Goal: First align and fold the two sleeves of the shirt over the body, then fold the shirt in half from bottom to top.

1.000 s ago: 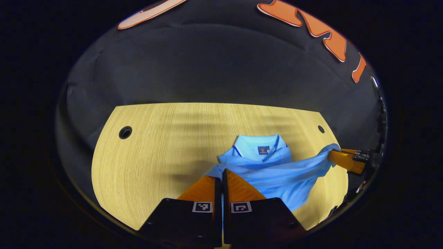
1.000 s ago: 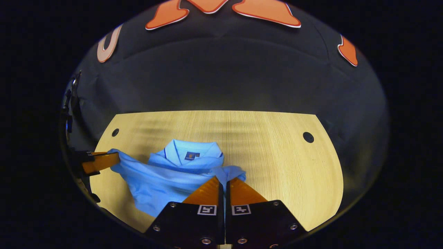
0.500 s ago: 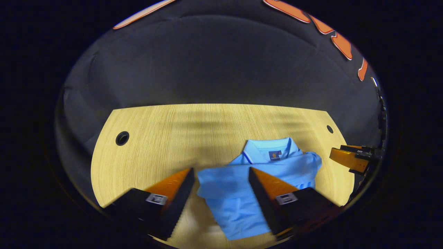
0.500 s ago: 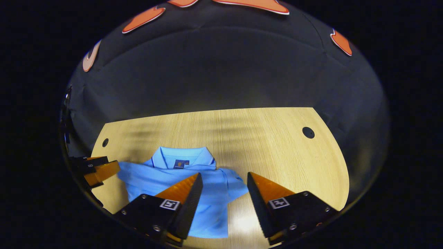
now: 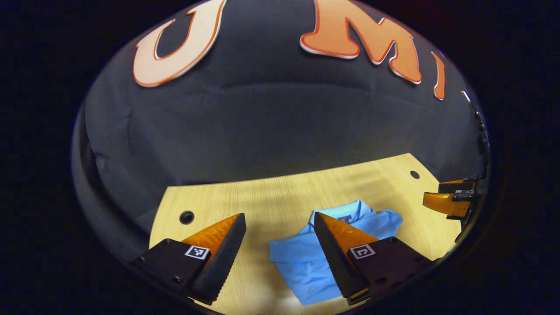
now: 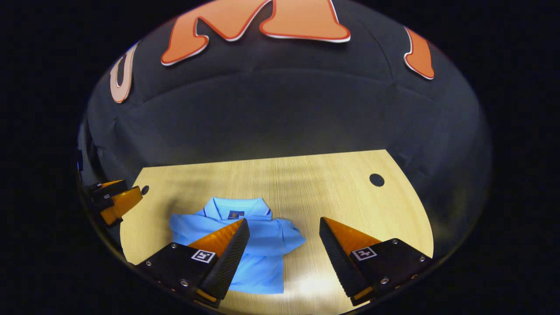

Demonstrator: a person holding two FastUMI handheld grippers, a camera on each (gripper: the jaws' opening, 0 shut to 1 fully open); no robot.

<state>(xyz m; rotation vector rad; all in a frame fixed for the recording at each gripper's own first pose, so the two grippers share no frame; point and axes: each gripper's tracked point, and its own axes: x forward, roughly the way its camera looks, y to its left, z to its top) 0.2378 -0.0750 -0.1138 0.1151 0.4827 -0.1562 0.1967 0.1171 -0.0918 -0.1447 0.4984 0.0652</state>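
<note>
Left hand-held gripper (image 5: pixel 280 216): spread wide, nothing between the fingers, held above the desk (image 5: pixel 262 201). Nearest the camera in the left gripper view, two fingers; one finger (image 5: pixel 218 245) over bare wood on the side of the shirt toward the grommet hole, the other overlapping the shirt's collar end in the picture; contact with the cloth impossible to tell.

Shirt (image 5: pixel 302 262): light blue polo, lying on the desk, folded into a narrow bundle, sleeves drawn in over the body, collar (image 5: pixel 361 205) at the end farther from the camera, hem end nearer. Bundle somewhat rumpled, one sleeve fold bulging past the shirt's side.

Right hand-held gripper (image 6: pixel 284 225): likewise spread, empty. In the right gripper view, one finger (image 6: pixel 223 245) overlapping the shirt (image 6: pixel 262 262), the other over bare desk (image 6: pixel 332 192) beside the shirt. Collar (image 6: pixel 238 205) with a small dark neck label, beyond the fingertips.

Farther off, beyond the shirt's side in the left gripper view, the right hand-held gripper (image 5: pixel 448 197) at the picture's edge, well apart from the shirt. Same in the right gripper view: the left hand-held gripper (image 6: pixel 116 199) off past the shirt's other side, near a small hole (image 6: pixel 145 190) in the desk.

Farthest from the shirt: a round grommet hole (image 6: pixel 376 180) near the desk's back edge, then the black cloth wall (image 6: pixel 280 109).
</note>
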